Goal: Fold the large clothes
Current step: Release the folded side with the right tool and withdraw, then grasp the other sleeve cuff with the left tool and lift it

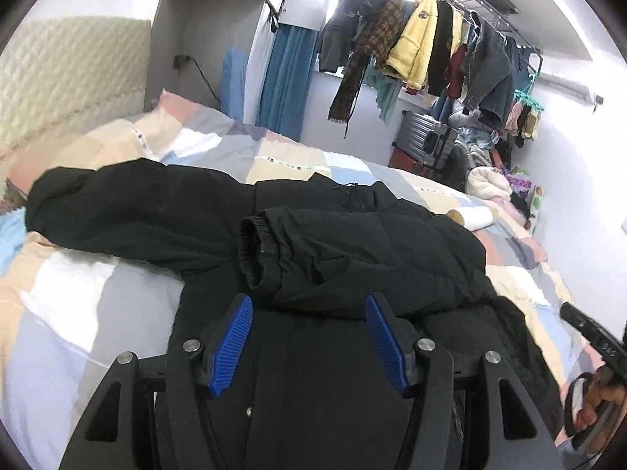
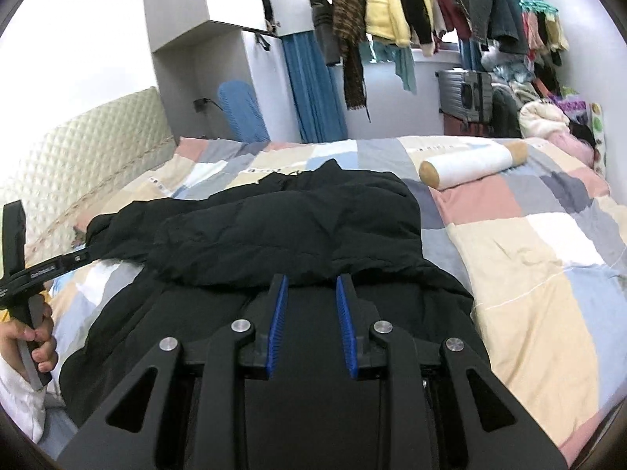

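A large black padded jacket (image 1: 305, 352) lies on the patchwork bed. One sleeve (image 1: 364, 258) is folded across its body, cuff (image 1: 254, 250) toward the left. The other sleeve (image 1: 117, 211) stretches out to the left. My left gripper (image 1: 309, 303) hovers open over the jacket just below the folded sleeve, empty. In the right wrist view the jacket (image 2: 274, 235) fills the middle. My right gripper (image 2: 312, 286) is open with a narrower gap, held above the jacket at the edge of the folded sleeve, nothing between its blue pads (image 2: 279, 325).
The patchwork quilt (image 2: 529, 243) covers the bed. A white bolster (image 2: 470, 164) lies at the far right. A padded headboard (image 1: 66, 74) stands at left. A rack of hanging clothes (image 1: 423, 47), a suitcase (image 1: 427, 137) and a clothes pile (image 2: 544, 117) stand beyond the bed.
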A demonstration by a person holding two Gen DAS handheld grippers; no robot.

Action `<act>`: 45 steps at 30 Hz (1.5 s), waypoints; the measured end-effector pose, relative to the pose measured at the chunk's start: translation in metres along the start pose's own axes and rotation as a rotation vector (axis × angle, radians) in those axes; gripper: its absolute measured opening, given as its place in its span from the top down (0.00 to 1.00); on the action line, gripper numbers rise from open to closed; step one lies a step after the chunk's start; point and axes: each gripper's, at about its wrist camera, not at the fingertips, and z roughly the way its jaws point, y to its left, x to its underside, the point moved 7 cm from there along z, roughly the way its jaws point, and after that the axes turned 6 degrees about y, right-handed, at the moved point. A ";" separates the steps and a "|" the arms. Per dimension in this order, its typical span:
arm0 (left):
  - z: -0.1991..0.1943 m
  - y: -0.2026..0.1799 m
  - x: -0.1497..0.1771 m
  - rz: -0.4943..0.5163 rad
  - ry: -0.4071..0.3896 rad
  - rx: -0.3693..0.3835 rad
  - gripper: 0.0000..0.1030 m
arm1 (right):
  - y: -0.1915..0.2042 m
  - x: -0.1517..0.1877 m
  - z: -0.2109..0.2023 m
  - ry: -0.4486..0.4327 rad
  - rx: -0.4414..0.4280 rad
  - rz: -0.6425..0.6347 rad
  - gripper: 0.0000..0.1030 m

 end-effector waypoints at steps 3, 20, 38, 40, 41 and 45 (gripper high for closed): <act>-0.006 -0.004 0.007 0.018 -0.011 -0.019 0.42 | 0.007 0.005 -0.013 -0.015 0.012 -0.032 0.74; -0.032 0.073 -0.028 -0.161 -0.058 -0.021 0.15 | 0.025 0.016 -0.046 -0.099 -0.014 -0.055 0.02; 0.038 0.402 -0.070 -0.548 -0.001 -0.110 0.14 | 0.043 0.015 0.013 0.027 0.026 -0.017 0.00; 0.058 0.436 -0.068 -0.566 0.018 -0.111 0.14 | 0.044 0.010 0.017 0.025 0.046 0.000 0.00; 0.068 0.451 -0.068 -0.576 0.031 -0.113 0.14 | 0.045 0.006 0.019 0.025 0.058 0.011 0.00; 0.109 0.500 -0.064 -0.647 0.063 -0.094 0.14 | 0.050 -0.006 0.037 0.044 0.075 0.061 0.00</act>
